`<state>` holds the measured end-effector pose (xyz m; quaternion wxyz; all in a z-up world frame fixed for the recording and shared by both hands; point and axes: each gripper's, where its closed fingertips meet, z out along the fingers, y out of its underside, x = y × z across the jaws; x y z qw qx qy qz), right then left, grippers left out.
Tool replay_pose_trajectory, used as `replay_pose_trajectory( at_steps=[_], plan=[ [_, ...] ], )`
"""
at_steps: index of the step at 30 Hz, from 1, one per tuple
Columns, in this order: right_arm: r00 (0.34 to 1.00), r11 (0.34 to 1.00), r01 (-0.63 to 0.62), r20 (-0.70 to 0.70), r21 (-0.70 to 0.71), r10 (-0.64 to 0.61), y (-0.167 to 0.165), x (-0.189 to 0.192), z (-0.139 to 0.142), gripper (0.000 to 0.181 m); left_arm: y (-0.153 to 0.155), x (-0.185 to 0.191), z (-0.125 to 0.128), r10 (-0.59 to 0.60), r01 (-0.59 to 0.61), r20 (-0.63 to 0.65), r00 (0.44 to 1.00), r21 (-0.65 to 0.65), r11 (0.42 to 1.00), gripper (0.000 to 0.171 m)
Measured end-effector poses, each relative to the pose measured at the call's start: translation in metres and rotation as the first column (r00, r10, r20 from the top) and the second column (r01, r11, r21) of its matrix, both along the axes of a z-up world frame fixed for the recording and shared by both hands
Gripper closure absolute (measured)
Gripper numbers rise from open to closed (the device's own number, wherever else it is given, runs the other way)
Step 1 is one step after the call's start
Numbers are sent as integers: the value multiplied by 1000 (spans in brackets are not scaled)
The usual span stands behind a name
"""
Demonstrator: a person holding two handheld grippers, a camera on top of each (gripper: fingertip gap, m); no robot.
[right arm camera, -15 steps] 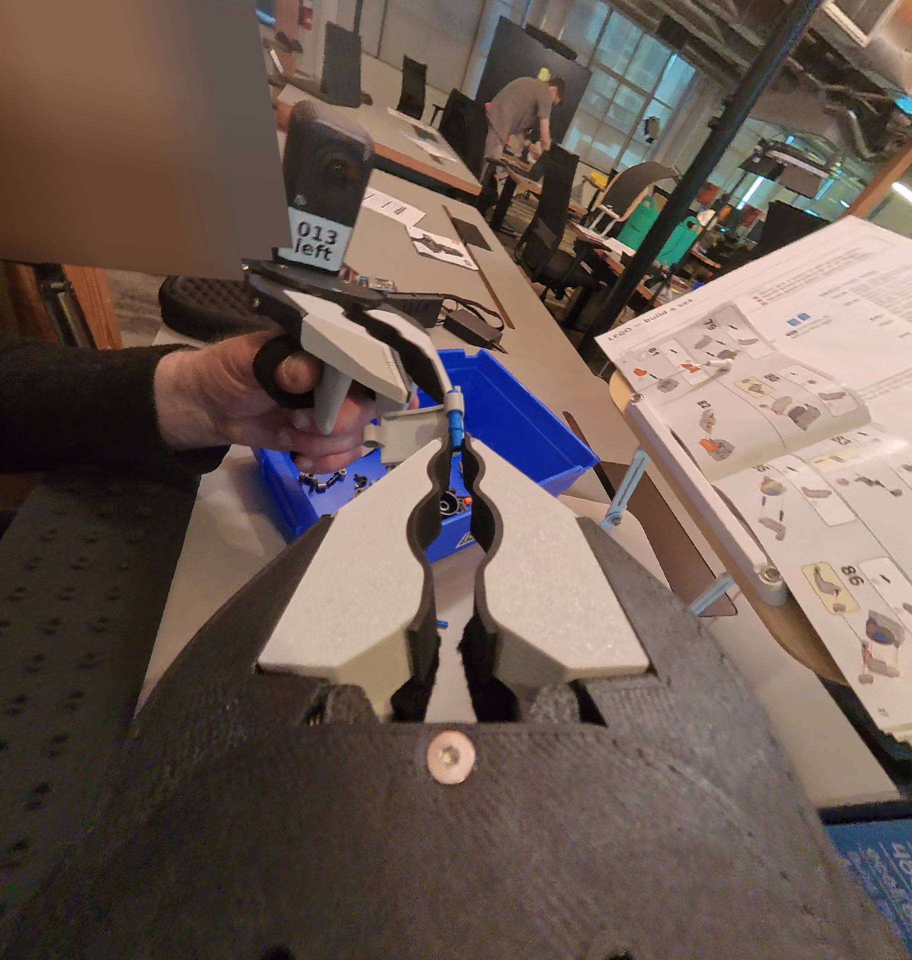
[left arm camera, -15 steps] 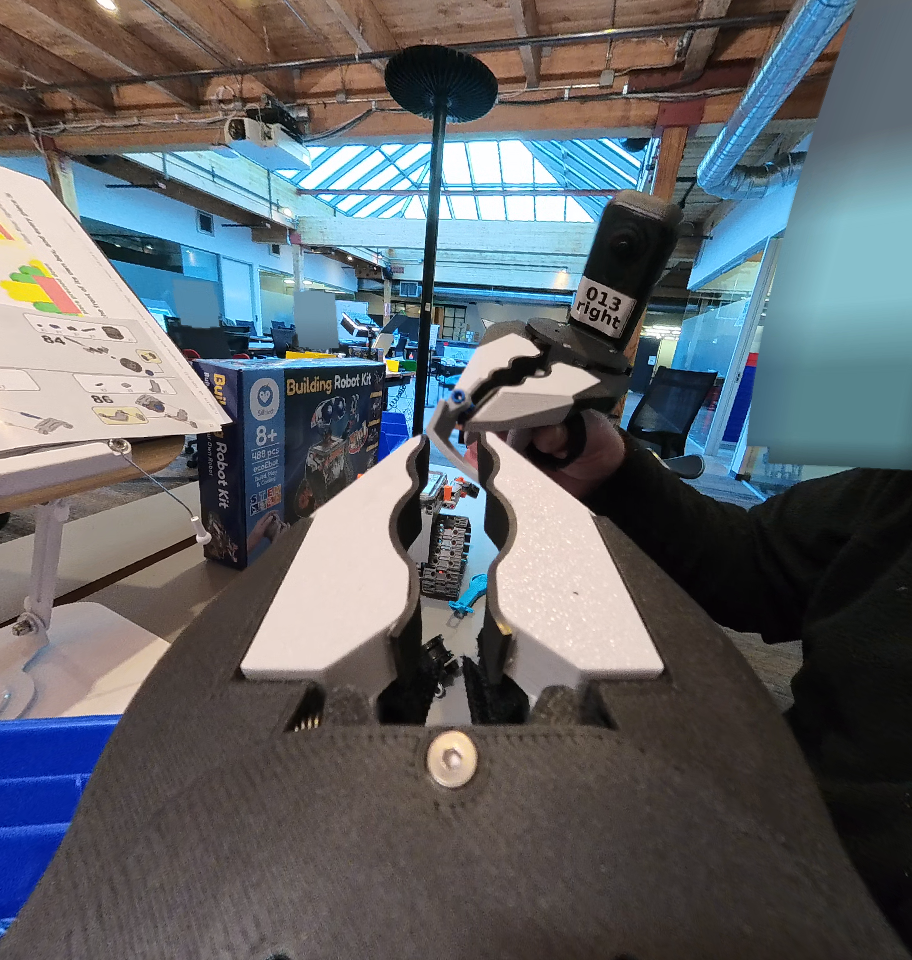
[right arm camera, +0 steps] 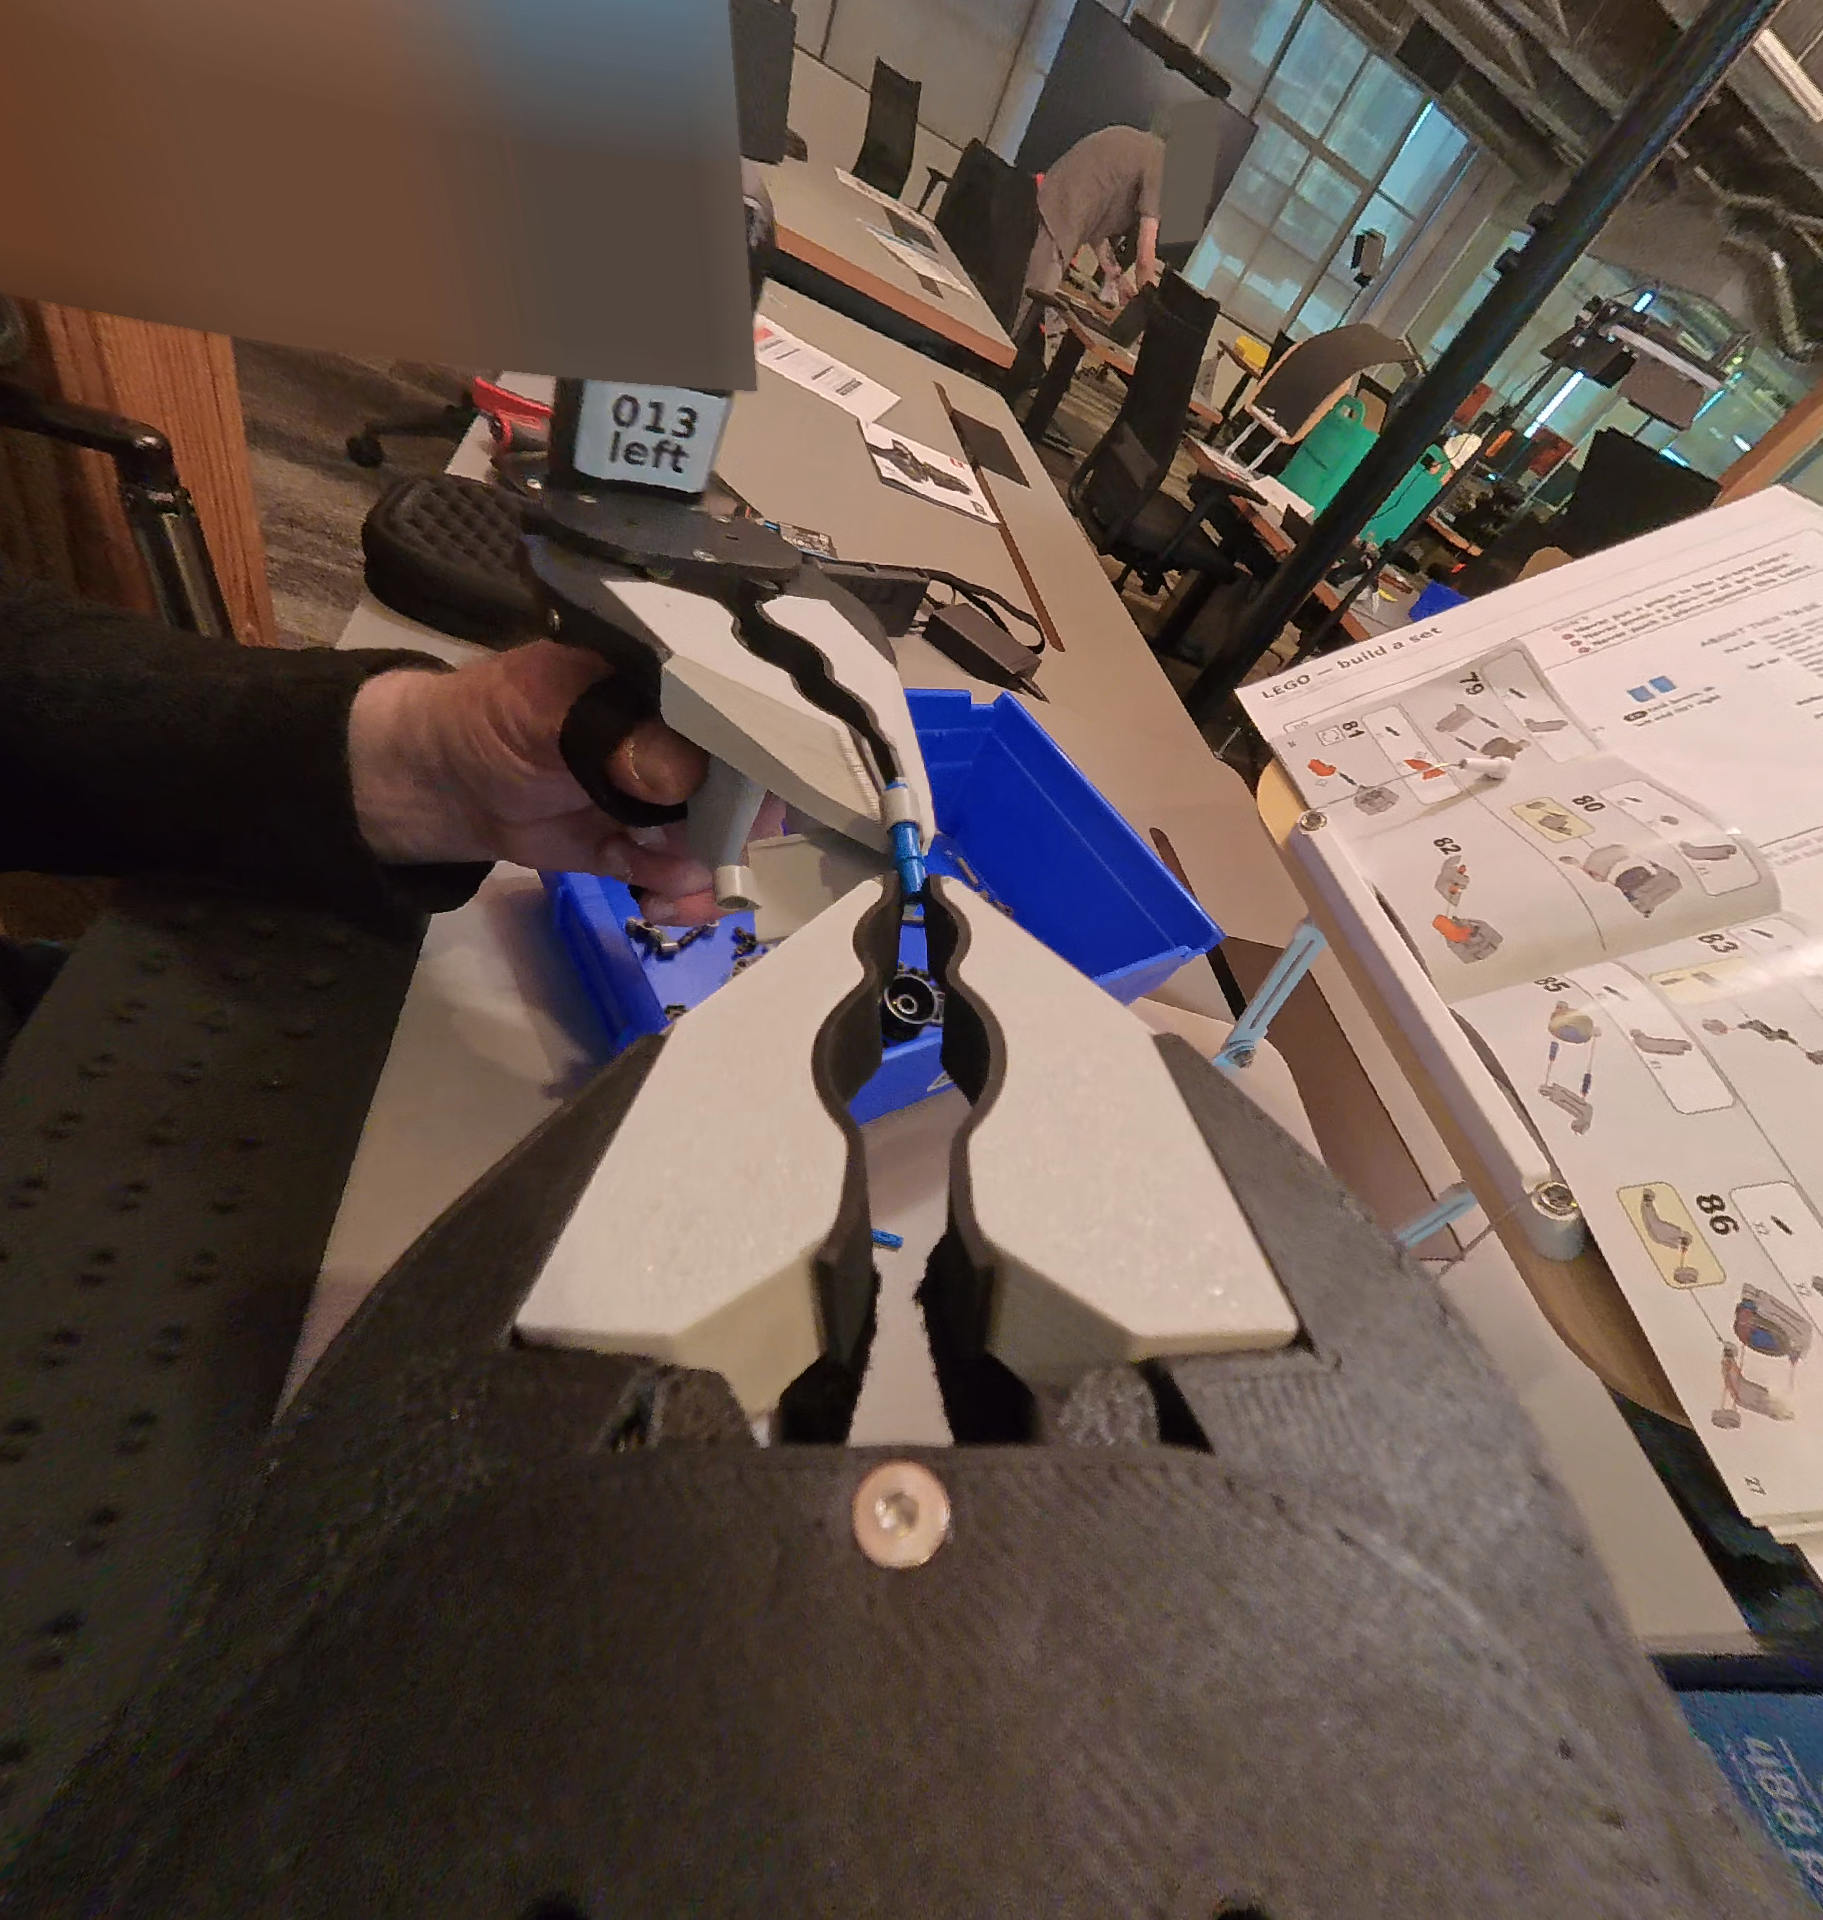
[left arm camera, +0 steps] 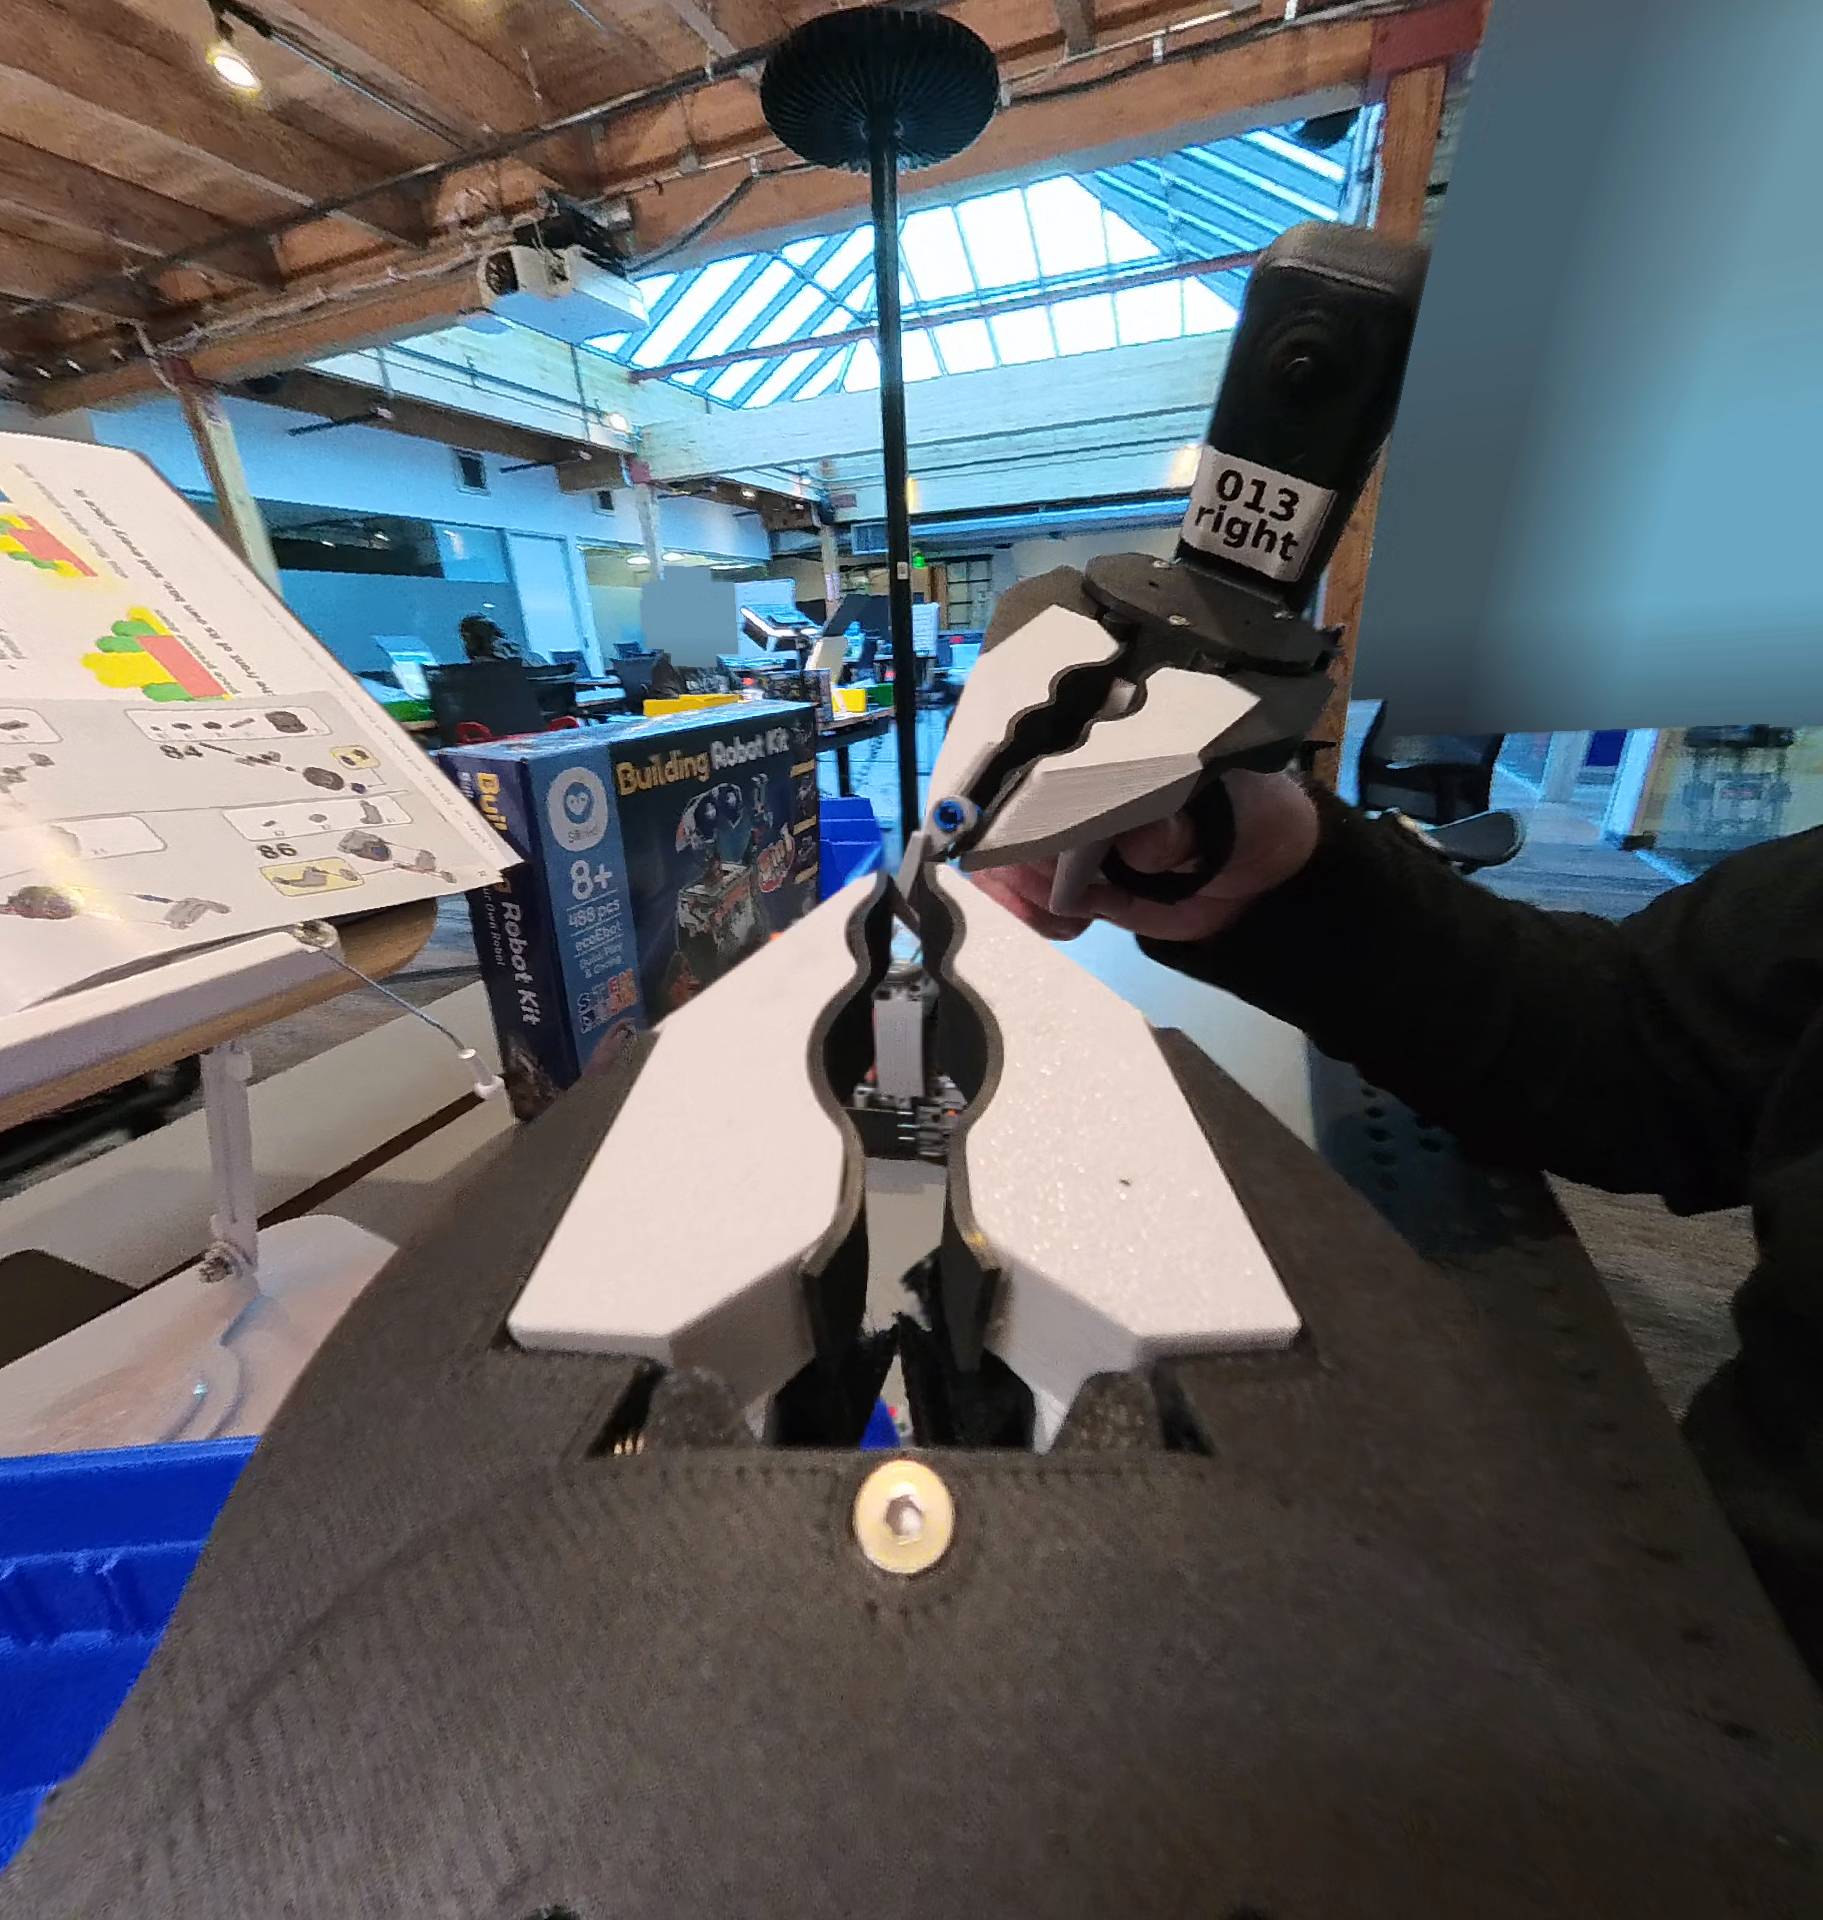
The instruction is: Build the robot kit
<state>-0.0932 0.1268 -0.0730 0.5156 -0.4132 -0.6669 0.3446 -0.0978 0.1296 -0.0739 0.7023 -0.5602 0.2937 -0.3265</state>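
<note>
1. The left claw has matt, grainy white plastic fingers in a coarse, black, layered plastic housing with a shiny metal screw.
2. The glossy blue plastic bin sits on the smooth, matt grey table.
3. The white paper instruction booklet shows a slight sheen.
4. The blue cardboard kit box looks glossy.

Left gripper: white fingers, black textured body. Right gripper: pale grey fingers, black body. Connector pin: blue with a white collar. Parts bin, centre frame: bright blue. Kit box: dark blue, yellow lettering. Instruction booklet, right: white (orange and yellow accents). Sleeve: black.
</note>
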Motion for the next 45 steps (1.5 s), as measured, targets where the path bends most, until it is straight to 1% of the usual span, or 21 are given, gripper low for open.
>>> replay_pose_trajectory(
  at_steps=[2, 4, 6, 9, 13, 16, 18, 21, 23, 25, 26, 27, 29, 31, 33, 35, 37, 39, 41, 43, 45],
  plan=[
    [1000, 1000, 14, 7, 22, -14, 1, 0, -1, 179, 1, -1, -1, 45, -44, -36, 998, 31, 999, 169],
    [1000, 998, 24, -1, 56, -24, 1, 0, 0, 179, 1, -1, 1, 63, -61, -38, 997, 48, 997, 169],
    [999, 994, 41, -5, 97, -41, 2, -1, 1, 179, 2, -3, 2, 57, -56, -26, 998, 40, 998, 168],
    [996, 981, 83, -2, 176, -84, 5, -2, -1, 180, 2, -4, 2, 30, -30, -2, 1000, 18, 999, 159],
    [994, 975, 112, -27, 192, -109, 9, -2, 2, 180, 3, -5, 3, 19, -19, 21, 1000, 3, 1000, 157],
    [981, 931, 192, -72, 311, -178, 16, 0, 8, 180, 5, -11, 4, 34, -34, 36, 999, -3, 999, 152],
    [971, 865, 240, -116, 441, -211, 18, 1, 13, 180, 3, -11, 6, 17, -17, 50, 999, -8, 1000, 151],
    [971, 794, 238, -143, 560, -190, 8, -2, 13, 180, 4, -9, 4, 19, -19, 28, 999, -10, 1000, 151],
    [975, 774, 223, -147, 593, -168, 2, -3, 12, 180, 4, -4, 1, 7, -7, 2, 1000, -12, 1000, 153],
    [978, 783, 209, -144, 586, -153, -1, -4, 12, 180, 3, -2, -1, 9, -9, -19, 1000, -6, 1000, 161],
    [979, 793, 199, -144, 576, -141, -2, -4, 12, 180, 3, -3, -1, 15, -15, -23, 1000, -1, 1000, 168],
    [981, 809, 191, -144, 556, -133, -3, -3, 13, 179, 1, -3, 0, 1, -1, -16, 1000, 5, 1000, 170],
    [983, 846, 176, -139, 503, -122, -2, -3, 13, 177, 1, -7, 4, 8, -8, 11, 1000, 6, 1000, 171],
    [987, 889, 146, -125, 434, -101, -4, -3, 12, 172, 3, -11, 4, 37, -37, -4, 999, 17, 999, 171],
    [991, 932, 114, -106, 345, -82, -4, -2, 12, 172, 2, -14, 8, 68, -68, -2, 998, 51, 996, 171],
    [992, 967, 91, -110, 238, -67, -4, 0, 15, 168, 4, -18, 9, 142, -138, -33, 989, 97, 986, 171],
    [994, 993, 67, -91, 98, -58, -4, 0, 15, 163, 3, -21, 13, 238, -220, -82, 968, 189, 957, 171],
    [995, 998, 55, -81, -9, -56, -6, -4, 14, 155, 3, -20, 13, 346, -294, -149, 926, 285, 912, 171],
    [994, 996, 67, -81, -55, -71, -6, -8, 12, 155, 3, -16, 11, 412, -326, -203, 888, 353, 877, 171],
    [994, 995, 60, -88, -78, -67, -9, -10, 11, 159, 3, -15, 10, 453, -349, -222, 863, 387, 854, 171],
    [992, 990, 86, -85, -116, -96, -6, -12, 10, 160, 4, -18, 11, 496, -379, -228, 838, 412, 829, 171]
  ],
)
